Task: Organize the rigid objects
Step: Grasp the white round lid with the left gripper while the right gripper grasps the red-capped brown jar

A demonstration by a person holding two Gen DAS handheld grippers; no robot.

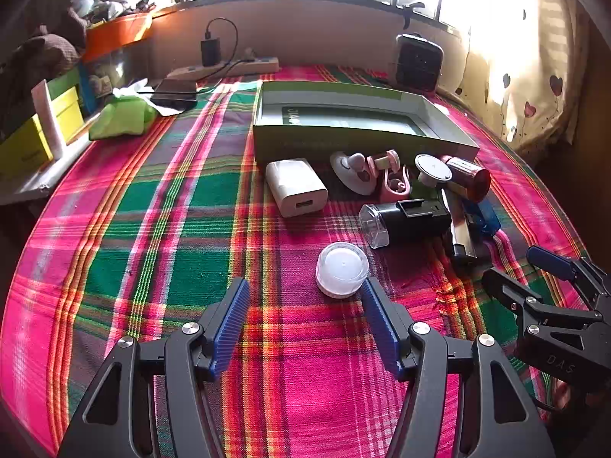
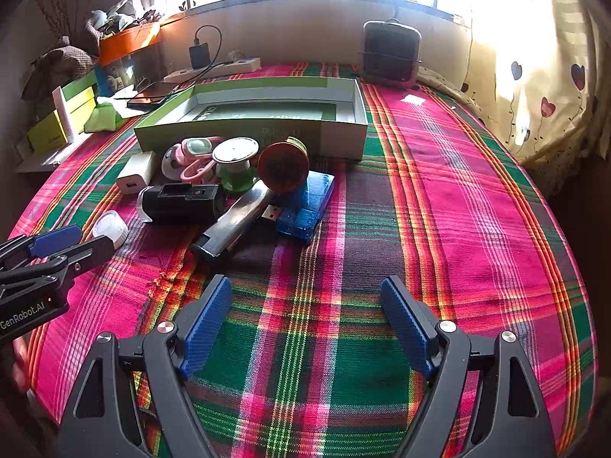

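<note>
A pile of small rigid items lies on the plaid cloth in front of an open green box [image 1: 359, 135] [image 2: 252, 129]. Among them are a white charger [image 1: 296, 187] [image 2: 135, 177], a black device [image 1: 406, 221] [image 2: 179, 202], a blue case [image 2: 305, 206], a brown-capped jar [image 1: 471, 177] [image 2: 284, 166] and pink clips [image 1: 395, 183]. A small white jar [image 1: 342, 269] [image 2: 110, 229] stands just ahead of my left gripper [image 1: 305, 294], which is open and holds nothing. My right gripper [image 2: 307, 294] is open over bare cloth, short of the pile.
A power strip with a plugged charger [image 1: 225, 65], a phone [image 1: 173, 91] and a green pouch [image 1: 122, 116] lie at the far left. A dark speaker-like box [image 1: 418, 61] [image 2: 389, 53] stands by the window. Yellow boxes [image 1: 42, 129] line the left edge.
</note>
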